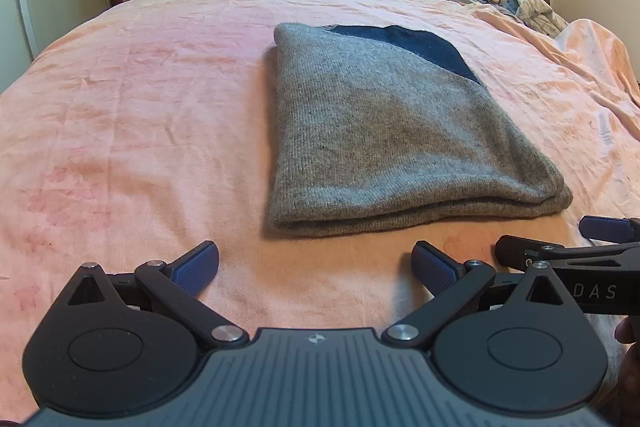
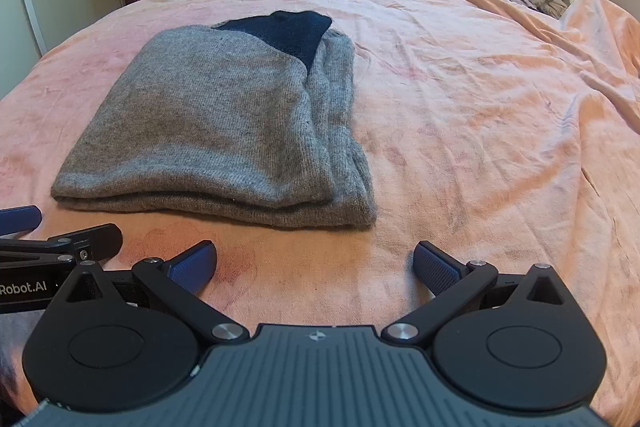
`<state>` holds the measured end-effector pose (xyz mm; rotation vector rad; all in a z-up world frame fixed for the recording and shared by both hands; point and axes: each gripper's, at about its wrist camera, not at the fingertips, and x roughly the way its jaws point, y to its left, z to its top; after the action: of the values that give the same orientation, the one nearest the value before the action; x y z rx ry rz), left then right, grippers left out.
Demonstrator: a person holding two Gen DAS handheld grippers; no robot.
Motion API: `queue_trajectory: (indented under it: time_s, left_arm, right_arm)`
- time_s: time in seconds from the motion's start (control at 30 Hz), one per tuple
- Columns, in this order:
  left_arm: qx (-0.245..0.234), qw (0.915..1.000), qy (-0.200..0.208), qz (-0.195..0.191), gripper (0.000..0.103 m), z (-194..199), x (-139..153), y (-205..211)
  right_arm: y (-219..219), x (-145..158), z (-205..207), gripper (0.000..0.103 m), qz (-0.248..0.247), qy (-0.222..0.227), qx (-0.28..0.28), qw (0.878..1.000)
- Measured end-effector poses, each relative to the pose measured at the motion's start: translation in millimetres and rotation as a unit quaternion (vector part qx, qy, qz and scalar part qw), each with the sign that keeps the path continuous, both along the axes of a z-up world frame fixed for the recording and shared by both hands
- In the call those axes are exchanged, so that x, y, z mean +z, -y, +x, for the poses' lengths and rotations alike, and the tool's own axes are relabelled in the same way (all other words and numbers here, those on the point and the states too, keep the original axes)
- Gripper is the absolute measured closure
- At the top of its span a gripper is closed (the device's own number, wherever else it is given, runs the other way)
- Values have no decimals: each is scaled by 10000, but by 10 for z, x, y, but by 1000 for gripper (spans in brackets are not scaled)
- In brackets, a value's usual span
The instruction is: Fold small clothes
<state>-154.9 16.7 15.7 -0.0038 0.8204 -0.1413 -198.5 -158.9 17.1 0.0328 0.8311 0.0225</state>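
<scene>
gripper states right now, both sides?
Left gripper: open, holding nothing, short of the folded grey sweater.
Right gripper: open, holding nothing, also short of the sweater's near edge.

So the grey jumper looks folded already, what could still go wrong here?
The grey jumper is a loose stack: on its right side the layers splay, so a lift by one layer could let the fold fall open. Both tongs, left and right, hang open very near each other in front of it, so they might bump. The pink blanket is wrinkled and could get pinched along with the knit.
</scene>
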Motion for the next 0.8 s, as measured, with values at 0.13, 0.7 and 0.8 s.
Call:
queue_trajectory:
  time_s: [0.13,0.7,0.8]
  left_arm:
    - [3,10000,0,-2,0,-1,0,1]
    - [182,9997,-60,-175,0,-58,170,-66]
    - [156,9998,19,-129,0,-92,202,-46]
  right_arm:
    - [1,3,4,0,1,-3,1,10000]
    - [54,146,-11,0,88,-173,13,9998]
    - [53,177,-32,0,49,-105,-5,9999]
